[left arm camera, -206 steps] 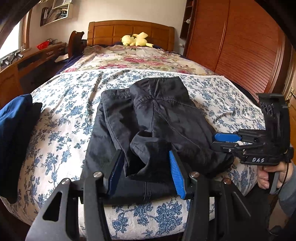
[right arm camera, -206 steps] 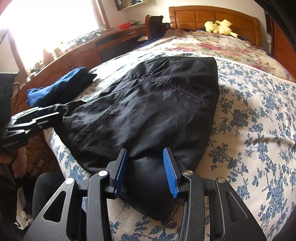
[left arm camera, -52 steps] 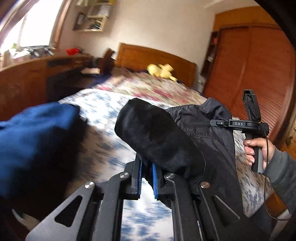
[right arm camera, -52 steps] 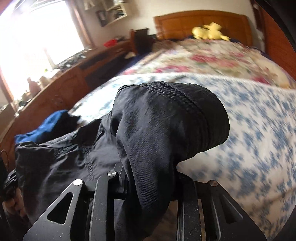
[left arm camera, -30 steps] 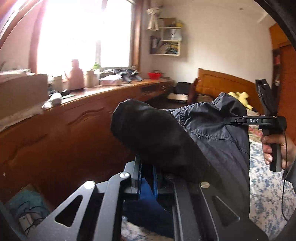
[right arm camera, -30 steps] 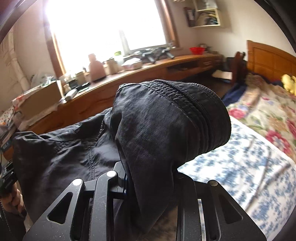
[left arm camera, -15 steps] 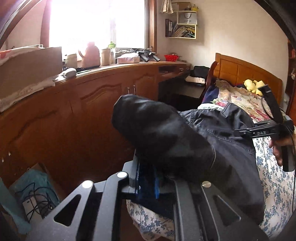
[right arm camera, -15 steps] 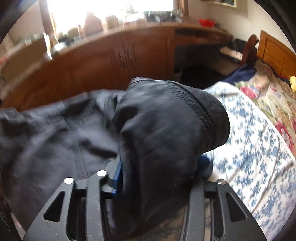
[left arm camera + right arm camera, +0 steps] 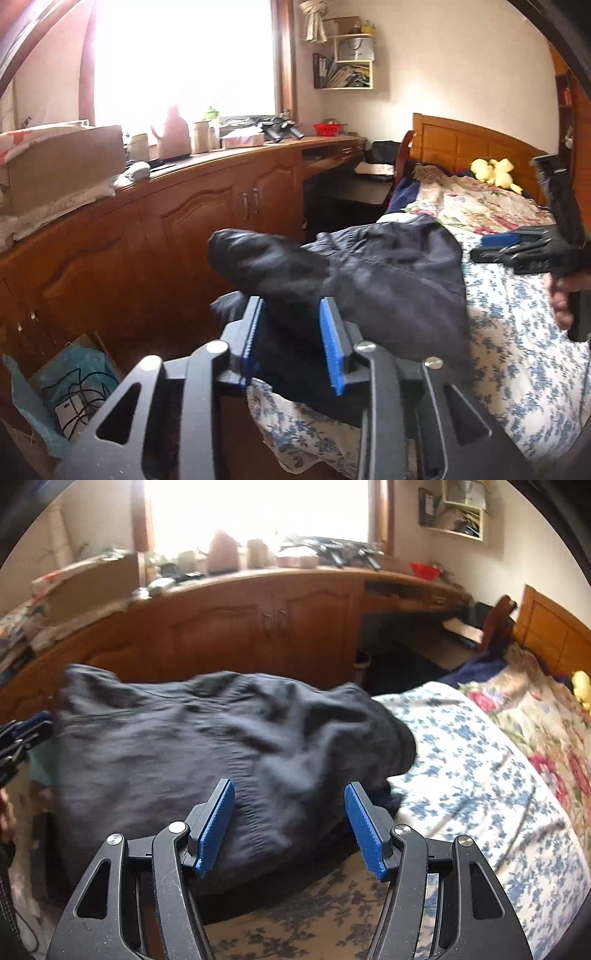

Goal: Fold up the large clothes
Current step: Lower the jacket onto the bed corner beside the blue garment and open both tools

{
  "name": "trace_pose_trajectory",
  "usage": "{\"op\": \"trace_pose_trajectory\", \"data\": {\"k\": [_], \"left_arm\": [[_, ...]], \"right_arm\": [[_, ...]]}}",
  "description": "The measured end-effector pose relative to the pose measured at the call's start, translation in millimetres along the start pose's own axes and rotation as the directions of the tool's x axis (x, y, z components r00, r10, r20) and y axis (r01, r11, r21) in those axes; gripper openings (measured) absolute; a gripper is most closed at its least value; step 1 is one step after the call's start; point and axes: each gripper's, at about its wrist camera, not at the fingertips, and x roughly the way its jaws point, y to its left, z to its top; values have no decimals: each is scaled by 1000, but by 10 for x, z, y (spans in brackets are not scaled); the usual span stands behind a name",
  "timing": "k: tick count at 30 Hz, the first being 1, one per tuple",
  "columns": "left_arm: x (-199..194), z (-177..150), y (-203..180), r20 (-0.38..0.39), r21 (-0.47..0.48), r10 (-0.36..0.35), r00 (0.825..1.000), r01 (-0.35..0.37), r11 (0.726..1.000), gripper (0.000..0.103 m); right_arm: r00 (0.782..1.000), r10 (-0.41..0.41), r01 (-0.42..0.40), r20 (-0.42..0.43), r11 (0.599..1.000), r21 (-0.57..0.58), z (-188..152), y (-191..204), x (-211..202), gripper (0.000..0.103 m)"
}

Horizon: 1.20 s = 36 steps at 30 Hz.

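Note:
The folded black garment [image 9: 388, 280] lies in a heap on the near corner of the bed with the blue-flowered cover [image 9: 517, 350]. My left gripper [image 9: 291, 343] is at its end nearest the cabinets, its jaws opening. A fold of the cloth still sits between the blue pads [image 9: 332, 347], which no longer pinch it. In the right wrist view the garment [image 9: 184, 746] spreads across the bed [image 9: 480, 775]. My right gripper [image 9: 291, 829] stands wide and still opening, its pads clear of the cloth that bulges between them. Each gripper shows in the other view, the right gripper [image 9: 495, 245] held by a hand, the left gripper [image 9: 33, 723] at the edge.
A long wooden cabinet [image 9: 184, 229] with a cluttered top runs under the bright window. On the floor beside the bed stands a cardboard box with cables [image 9: 74, 387]. A yellow plush toy [image 9: 495, 175] lies by the wooden headboard [image 9: 480, 144], and a dark chair [image 9: 495, 627] stands at the desk.
Both grippers came down with the garment to the bed's corner. Their jaws went from clamped on the cloth to apart, the right wider, and the garment now rests on the bed.

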Motion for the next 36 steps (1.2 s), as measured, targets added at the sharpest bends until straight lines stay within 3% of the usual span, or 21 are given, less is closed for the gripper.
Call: {"op": "trace_pose_trajectory", "data": {"k": [4, 8, 13, 19, 25, 32, 36], "left_arm": [[-137, 49, -36, 7, 18, -11, 1000, 11, 1000, 37], [-153, 145, 13, 11, 14, 3, 1000, -3, 1000, 40], [169, 279, 60, -31, 30, 18, 999, -17, 999, 40], [597, 196, 242, -111, -10, 79, 991, -81, 997, 40], [698, -4, 362, -160, -35, 99, 982, -106, 994, 40], [307, 31, 229, -96, -30, 68, 993, -72, 997, 40], [44, 91, -9, -52, -6, 28, 998, -28, 1000, 41]], "right_arm": [[998, 66, -66, 4, 998, -14, -14, 269, 52, 63], [987, 155, -156, -44, 988, -16, -139, 582, 316, 63], [979, 177, -174, -102, 984, 33, -361, 690, 695, 64], [983, 154, -154, -104, 988, 12, -393, 641, 707, 64], [987, 123, -123, -100, 992, 15, -437, 609, 619, 65], [995, 83, -82, -50, 996, 17, -495, 566, 231, 65], [997, 77, -77, 5, 997, 24, -600, 507, -203, 66]]}}
